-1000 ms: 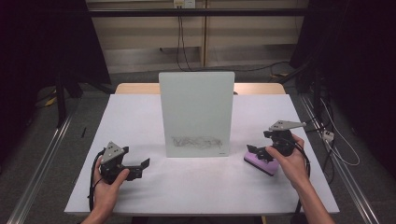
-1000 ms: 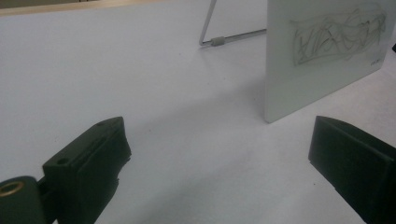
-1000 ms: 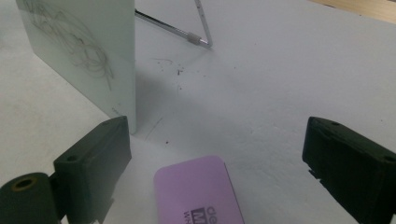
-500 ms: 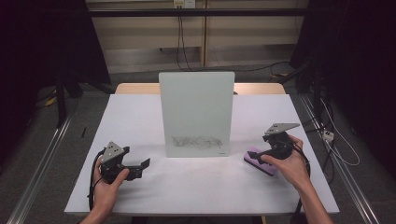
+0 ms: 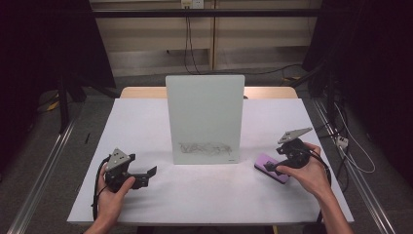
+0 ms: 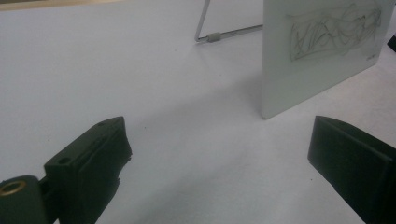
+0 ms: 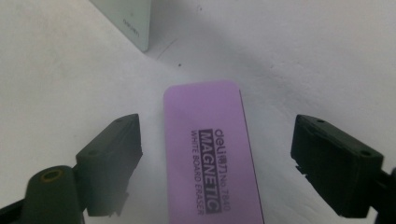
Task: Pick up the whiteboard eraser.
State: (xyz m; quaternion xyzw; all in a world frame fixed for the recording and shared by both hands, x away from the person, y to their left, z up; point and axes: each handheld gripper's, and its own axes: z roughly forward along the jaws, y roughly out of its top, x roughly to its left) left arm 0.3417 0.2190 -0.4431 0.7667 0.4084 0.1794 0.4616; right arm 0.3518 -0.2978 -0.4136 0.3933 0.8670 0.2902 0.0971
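— Eraser first: why does the flat lilac plastic whiteboard eraser (image 7: 211,154) lie between the right gripper (image 7: 215,161) jaws, lower centre of the right gripper view?

— Jaws stand wide apart on either side of it, touching nothing. Judging by that straddle, a pickup is being lined up. In the high view the eraser (image 5: 270,167) sits on the white-covered table (image 5: 204,200), lower right, just beside the upright white glass drawing board (image 5: 205,119) at centre.

— And the board stands because?

— A thin metal wire prop (image 6: 205,28), upper centre of the left gripper view, braces it from behind, so the black scribbles (image 6: 334,30) face the person. They look like the eraser's likely target.

— The left gripper (image 5: 141,178)?

— Parked lower left in the high view, jaws spread and empty, pointed toward the board; probably waiting.

— What can't be made out?

— The eraser's near end is cut off by the frame's bottom edge. The small mark at the board's corner (image 7: 130,28) is too blurred to read.
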